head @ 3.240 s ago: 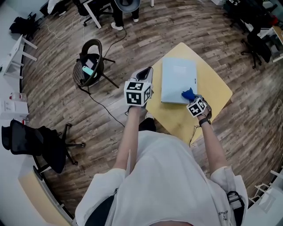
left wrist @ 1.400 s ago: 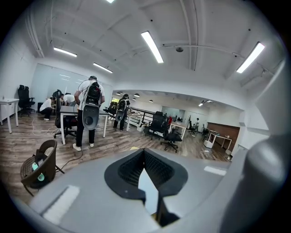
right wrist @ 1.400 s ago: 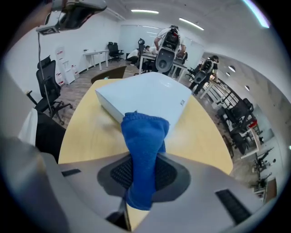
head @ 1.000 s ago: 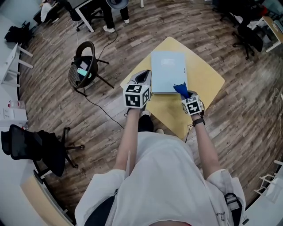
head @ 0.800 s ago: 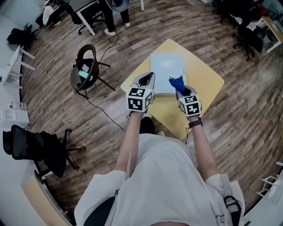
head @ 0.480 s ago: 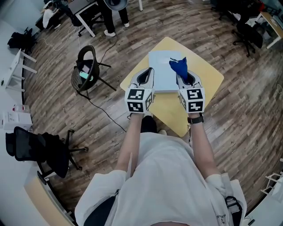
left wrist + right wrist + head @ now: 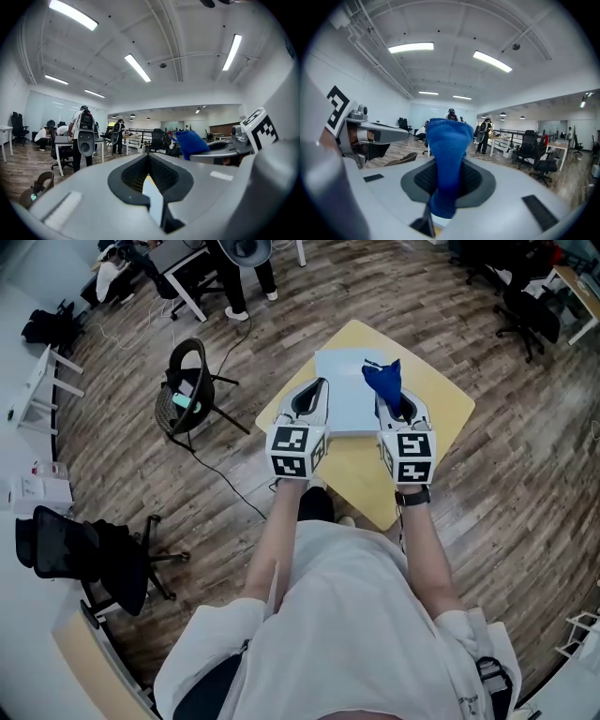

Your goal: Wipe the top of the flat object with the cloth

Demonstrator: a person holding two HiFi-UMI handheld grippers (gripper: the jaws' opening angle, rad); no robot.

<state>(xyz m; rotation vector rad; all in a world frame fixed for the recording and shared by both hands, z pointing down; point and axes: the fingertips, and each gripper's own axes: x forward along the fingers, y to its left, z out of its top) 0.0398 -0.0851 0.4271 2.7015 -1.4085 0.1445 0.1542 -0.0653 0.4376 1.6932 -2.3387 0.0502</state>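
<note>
Approach: clamping cloth (image 7: 382, 381) in right tool (image 7: 401, 407), left tool (image 7: 309, 401) closed empty; likely lowering, pressing flat onto flat object (image 7: 345, 390) beneath.

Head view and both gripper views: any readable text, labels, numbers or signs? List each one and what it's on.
No readable text in any view.
Left gripper and right gripper: the cubes carry black-and-white square markers only, no letters or digits.
Flat object, cloth, table: no print visible.
Background desks and chairs: too small to read anything.
</note>
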